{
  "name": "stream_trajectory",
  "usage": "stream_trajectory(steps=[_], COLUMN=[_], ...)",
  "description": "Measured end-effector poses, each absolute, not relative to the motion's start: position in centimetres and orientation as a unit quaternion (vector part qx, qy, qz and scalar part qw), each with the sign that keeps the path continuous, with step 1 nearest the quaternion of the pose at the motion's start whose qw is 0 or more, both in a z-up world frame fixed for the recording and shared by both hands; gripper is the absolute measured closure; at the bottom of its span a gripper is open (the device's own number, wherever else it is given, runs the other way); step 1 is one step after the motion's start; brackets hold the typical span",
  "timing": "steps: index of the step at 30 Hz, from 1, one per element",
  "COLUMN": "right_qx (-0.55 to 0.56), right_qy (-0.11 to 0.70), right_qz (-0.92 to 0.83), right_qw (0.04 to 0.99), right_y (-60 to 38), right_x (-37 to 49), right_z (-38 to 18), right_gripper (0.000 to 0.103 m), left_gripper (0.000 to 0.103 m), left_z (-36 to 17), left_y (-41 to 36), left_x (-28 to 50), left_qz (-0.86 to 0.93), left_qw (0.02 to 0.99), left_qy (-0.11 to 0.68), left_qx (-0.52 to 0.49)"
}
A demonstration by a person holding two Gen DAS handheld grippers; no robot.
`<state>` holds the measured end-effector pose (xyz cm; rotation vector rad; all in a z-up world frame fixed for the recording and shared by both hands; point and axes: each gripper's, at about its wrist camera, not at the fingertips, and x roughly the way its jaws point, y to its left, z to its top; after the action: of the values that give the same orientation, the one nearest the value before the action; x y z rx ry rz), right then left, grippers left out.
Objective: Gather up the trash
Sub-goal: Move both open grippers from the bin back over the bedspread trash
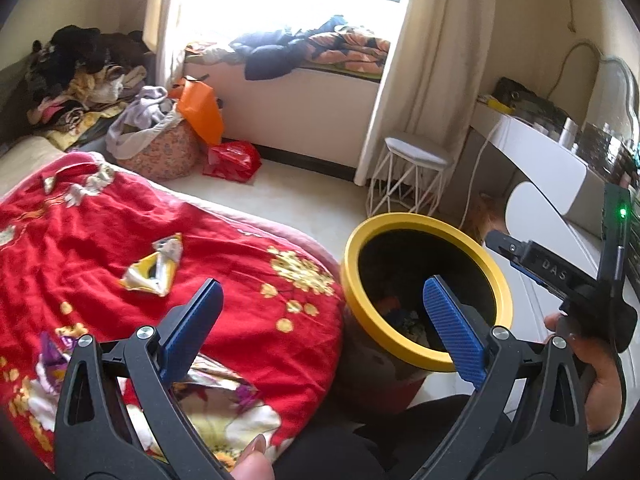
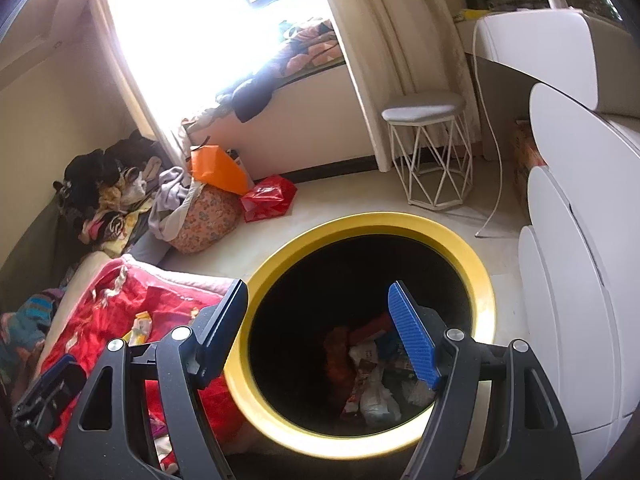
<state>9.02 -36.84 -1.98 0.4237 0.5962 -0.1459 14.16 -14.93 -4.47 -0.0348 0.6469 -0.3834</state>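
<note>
"DAS" lettering on right gripper beside yellow-rimmed bin

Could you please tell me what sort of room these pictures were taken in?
Most likely a bedroom: a bed under a red floral quilt, a clothes pile in the corner, and a white dressing table with a stool.

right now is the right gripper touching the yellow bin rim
Apart. The right wrist view shows the right gripper open and empty above the bin's yellow rim, its fingers held over the dark opening.
</note>
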Motion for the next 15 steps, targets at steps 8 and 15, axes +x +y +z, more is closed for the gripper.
stream_trajectory(steps=[8,15], right_qx=[0.175,0.156], right_qy=[0.294,0.293], right_qz=[-0.039,-0.005], right_qw=[0.939,0.943], right_y=[-34.1,-31.5], right_x=[9.2,9.3], right_z=[-1.2,-0.8], right_gripper=[0.033,0.033], left_gripper=[0.011,0.011], left_z=[-3.5,-3.0], left_y=[-12.6,-10.2], left_x=[14.2,14.4], left_qz=[-0.167,-0.144], left_qw=[0.936,0.942], left_qy=[0.308,0.299], left_qx=[-0.034,-0.043])
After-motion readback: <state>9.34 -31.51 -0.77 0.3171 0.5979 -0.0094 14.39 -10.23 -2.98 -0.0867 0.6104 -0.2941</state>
